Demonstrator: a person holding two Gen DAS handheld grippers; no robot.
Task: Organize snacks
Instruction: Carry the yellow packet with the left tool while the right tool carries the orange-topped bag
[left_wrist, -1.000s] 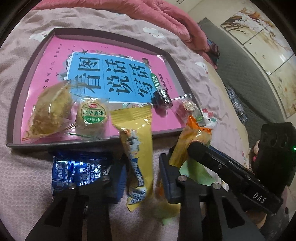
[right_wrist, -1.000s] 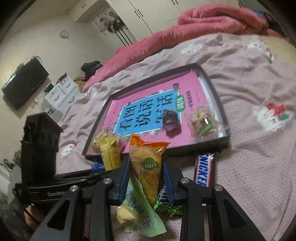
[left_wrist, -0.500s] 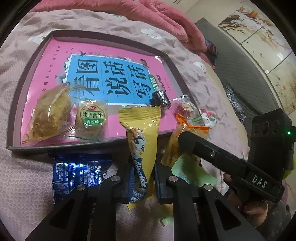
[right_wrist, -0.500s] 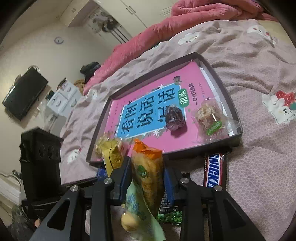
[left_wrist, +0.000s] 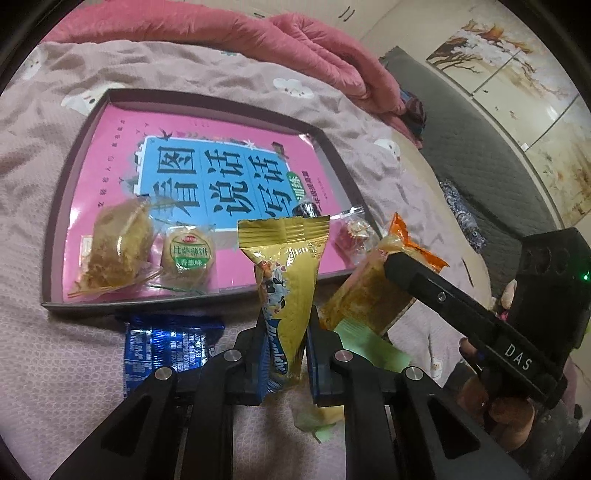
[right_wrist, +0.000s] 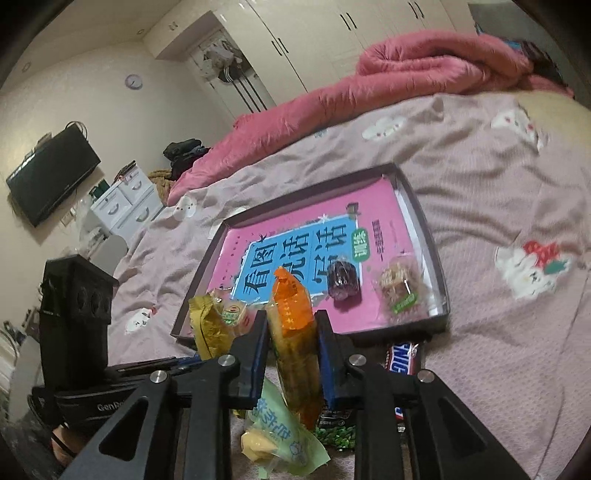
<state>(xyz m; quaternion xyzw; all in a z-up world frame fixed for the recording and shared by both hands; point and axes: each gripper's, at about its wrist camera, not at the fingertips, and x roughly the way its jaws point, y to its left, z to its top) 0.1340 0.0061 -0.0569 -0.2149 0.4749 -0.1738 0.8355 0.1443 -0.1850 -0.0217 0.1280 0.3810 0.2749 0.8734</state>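
Left tongs (left_wrist: 284, 328) clamped on yellow packet (left_wrist: 286, 266), right tongs (right_wrist: 291, 354) on orange packet (right_wrist: 295, 332), both just short of the tray (left_wrist: 59, 206). Carry over its near rim, then release flat beside snacks inside.

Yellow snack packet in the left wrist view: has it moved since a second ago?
Yes. The yellow snack packet, now clamped in the left gripper, has tipped upright; its top edge now overlaps the tray and the pink book.
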